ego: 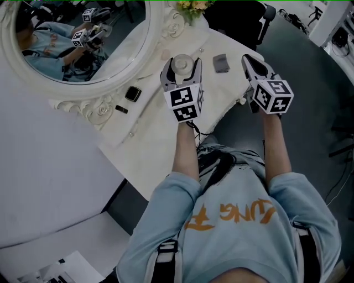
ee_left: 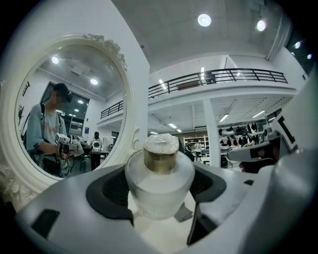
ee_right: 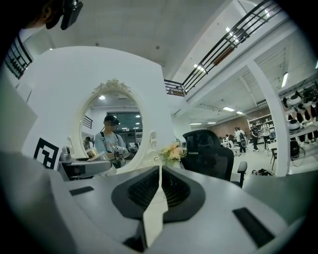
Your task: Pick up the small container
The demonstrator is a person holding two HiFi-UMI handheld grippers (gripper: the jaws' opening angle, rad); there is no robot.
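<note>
Between the pads of the left claw (ego: 181, 71) sat the small container (ee_left: 159, 178), a frosted glass pot with a gold neck and a pale cap. The claw gripped it by its round body, one pad pressed to either side. It stood upright over the far part of the white desk (ego: 155, 143); no view settled whether its base had cleared the surface. The right claw (ego: 255, 67) was clenched on nothing, its pads meeting along a thin line. It hovered near the desk's right edge, apart from the pot.

To do the lift well, I judged that the hold belonged on the wide belly, not the narrow neck. The pot should go straight up and level, so that the cap keeps its seat. Frosted glass may be slick, so a firm, even squeeze seemed wise.

By count there were:
- one container
- two claws
- one oval mirror (ego: 156, 33) in a carved frame
- one grey flat thing (ego: 221, 63) between the claws
- one black square case (ego: 133, 93)
- one small dark stick (ego: 121, 109) by the mirror's foot
- one bunch of yellow flowers (ego: 193, 5) at the far edge
</note>
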